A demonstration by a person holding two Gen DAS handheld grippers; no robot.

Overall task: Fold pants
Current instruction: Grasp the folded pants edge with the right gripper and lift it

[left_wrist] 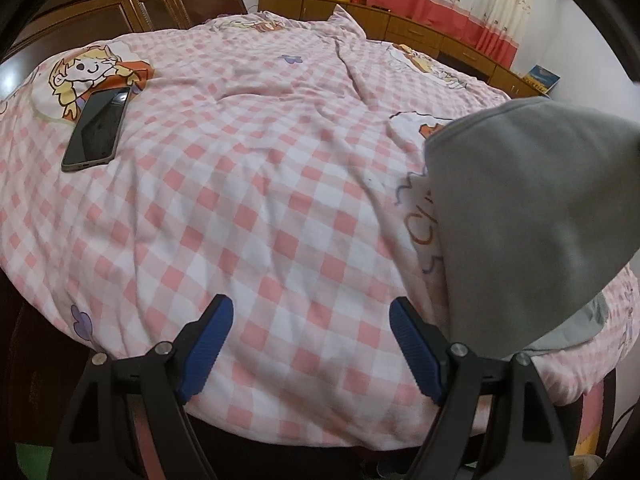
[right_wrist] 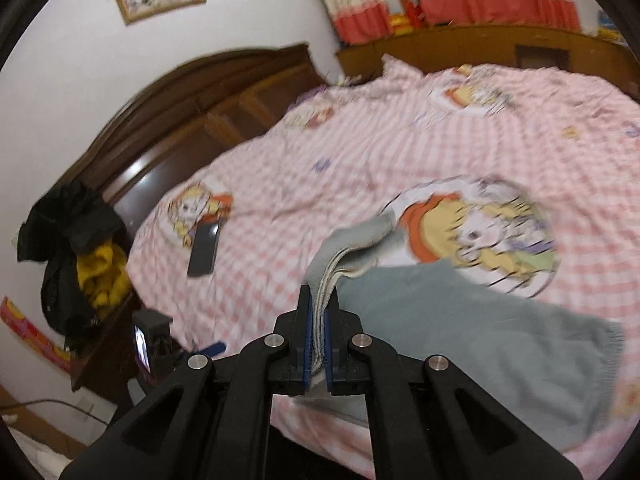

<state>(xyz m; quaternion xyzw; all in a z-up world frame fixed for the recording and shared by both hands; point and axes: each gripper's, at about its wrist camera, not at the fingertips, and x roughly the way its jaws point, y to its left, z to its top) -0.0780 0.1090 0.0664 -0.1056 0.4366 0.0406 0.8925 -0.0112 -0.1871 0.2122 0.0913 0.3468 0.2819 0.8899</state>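
Dim indoor light, fisheye warp, rt view blurred

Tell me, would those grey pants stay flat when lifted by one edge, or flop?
Probably flop: the grey pants already sag from the right gripper, which pinches several layers together. They look like soft, thick knit, so likely light and unlikely to slip from the ribbed pads. The left gripper is open, holding nothing.
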